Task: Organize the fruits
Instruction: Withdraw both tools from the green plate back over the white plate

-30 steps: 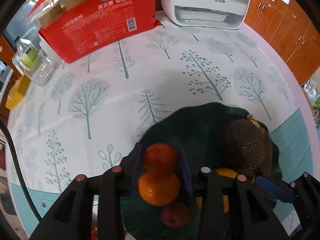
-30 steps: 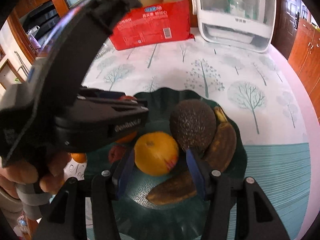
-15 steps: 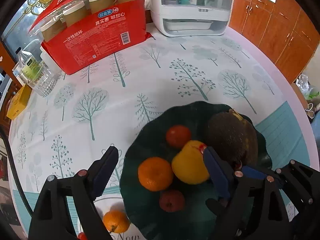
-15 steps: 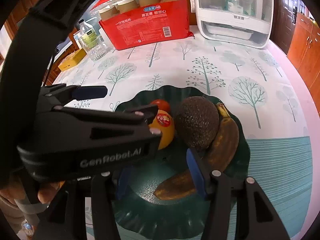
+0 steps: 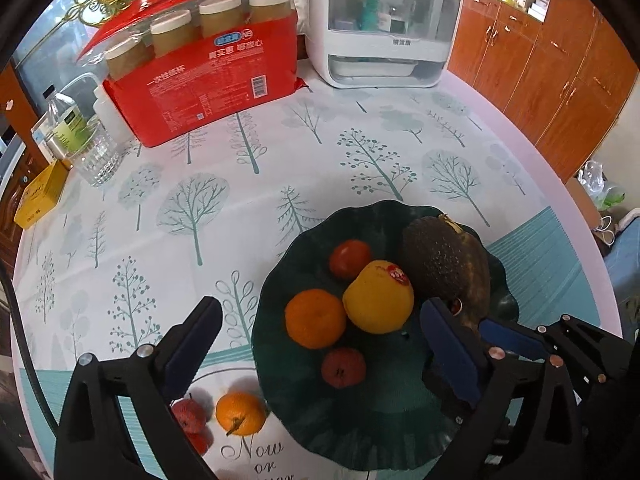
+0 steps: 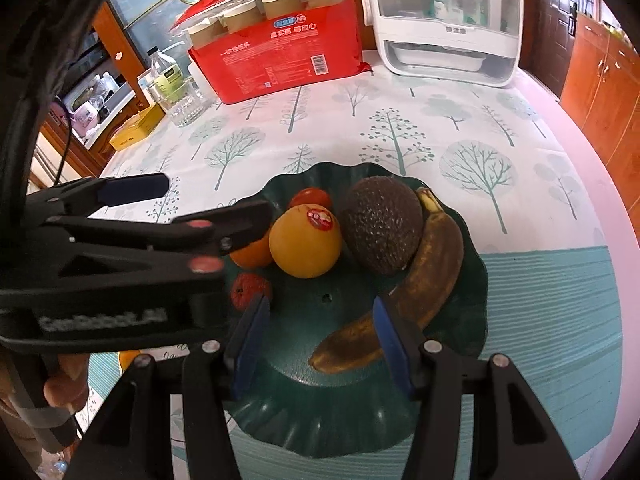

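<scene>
Backing my left claw (image 5: 316, 344) off the plate (image 5: 400, 416), both claws gaping empty, I eye the small orange (image 5: 240, 413) on the bench at lower left: light, firm, slippery-skinned, best pinched across its middle.

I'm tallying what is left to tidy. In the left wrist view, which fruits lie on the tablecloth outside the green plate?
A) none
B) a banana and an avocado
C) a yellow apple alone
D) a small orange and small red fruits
D: a small orange and small red fruits lie on the tablecloth, left of the green plate.
</scene>
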